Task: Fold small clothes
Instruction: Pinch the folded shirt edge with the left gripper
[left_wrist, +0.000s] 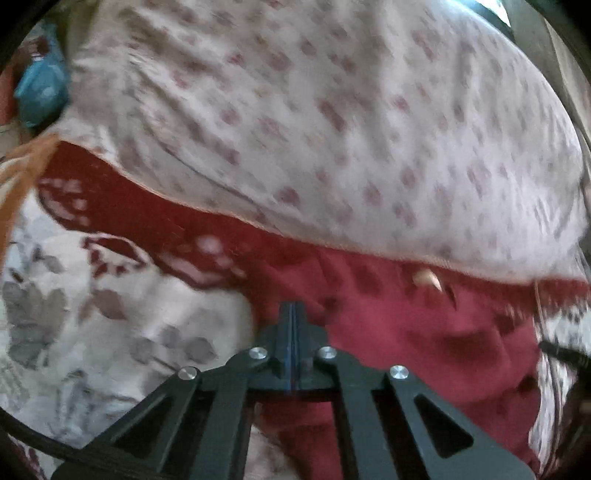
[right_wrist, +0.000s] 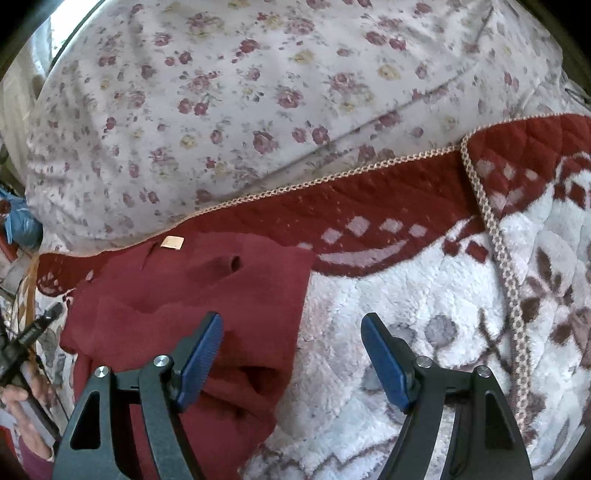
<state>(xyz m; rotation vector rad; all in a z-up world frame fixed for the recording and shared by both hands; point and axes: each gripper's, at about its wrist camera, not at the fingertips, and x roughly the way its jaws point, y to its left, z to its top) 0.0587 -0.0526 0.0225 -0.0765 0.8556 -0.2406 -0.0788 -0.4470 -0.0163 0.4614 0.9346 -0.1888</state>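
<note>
We see the dark red garment (right_wrist: 192, 295) lying on the fleece blanket (right_wrist: 424, 295). Left tool (left_wrist: 293, 314) clenched at the garment's edge, grip uncertain. Right tool (right_wrist: 291, 332) released, straddling its right edge.

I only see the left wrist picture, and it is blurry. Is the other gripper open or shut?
Observer: The right gripper is open and grips nothing.
Operator: What lies under it?
Observer: One finger hangs over the red garment, the other over the fluffy blanket.
Operator: Anything else on that blanket?
Observer: A braided trim runs down it, on the far side of the gripper from the garment.
</note>
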